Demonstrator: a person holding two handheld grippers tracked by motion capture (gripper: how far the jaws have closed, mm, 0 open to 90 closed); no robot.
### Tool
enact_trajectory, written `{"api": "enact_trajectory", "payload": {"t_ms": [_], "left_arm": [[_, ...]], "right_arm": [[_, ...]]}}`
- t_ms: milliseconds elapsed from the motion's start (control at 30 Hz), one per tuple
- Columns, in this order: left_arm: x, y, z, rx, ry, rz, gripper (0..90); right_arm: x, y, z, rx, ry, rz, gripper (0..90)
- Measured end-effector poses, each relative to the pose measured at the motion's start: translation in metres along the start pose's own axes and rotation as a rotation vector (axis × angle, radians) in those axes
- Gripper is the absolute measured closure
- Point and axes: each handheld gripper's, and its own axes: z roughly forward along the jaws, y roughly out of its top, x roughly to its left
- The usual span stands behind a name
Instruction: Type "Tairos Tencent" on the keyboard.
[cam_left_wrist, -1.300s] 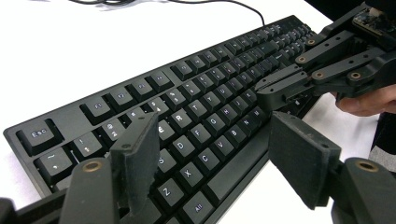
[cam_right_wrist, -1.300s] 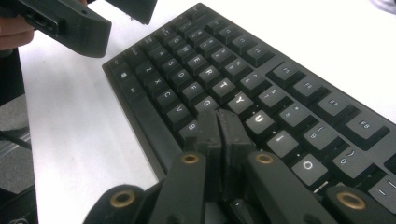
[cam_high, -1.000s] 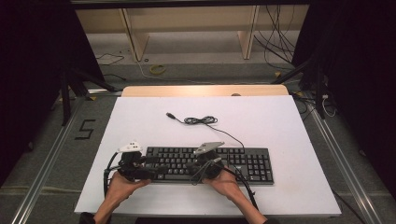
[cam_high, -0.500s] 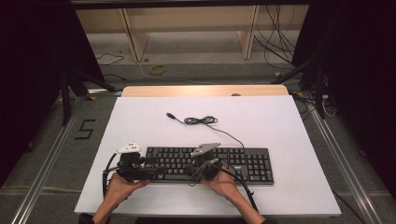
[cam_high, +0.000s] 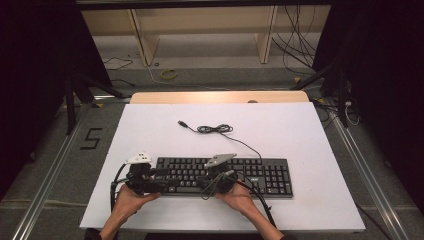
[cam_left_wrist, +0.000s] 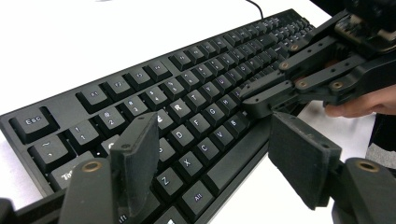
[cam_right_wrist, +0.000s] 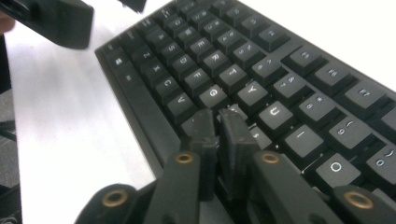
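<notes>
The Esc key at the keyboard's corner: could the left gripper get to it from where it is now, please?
Probably yes. The left gripper hangs with open jaws over the keyboard near that end, and the Esc key sits uncovered. The right gripper is further along, over the middle letter keys, out of the way.

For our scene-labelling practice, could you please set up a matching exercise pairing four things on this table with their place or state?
Things:
1. left gripper
2. right gripper
3. keyboard
4. cable

Places or states:
A. loosely coiled behind the keyboard
B. jaws wide apart over the keyboard's left end
C. jaws nearly together at the middle keys
D. flat on the white table near the person

Pairs: 1-B, 2-C, 3-D, 4-A
</notes>
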Motion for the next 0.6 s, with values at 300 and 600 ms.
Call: {"api": "enact_trajectory", "payload": {"t_ms": [300,600], "left_arm": [[0.001,0.001,0.001,0.010,0.002,0.007,33.9],[0.001,0.001,0.003,0.021,-0.004,0.000,36.6]], "right_arm": [[-0.005,0.002,-0.012,-0.048,0.000,0.026,69.7],[-0.010,0.004,-0.027,-0.097,-0.004,0.036,59.2]]}}
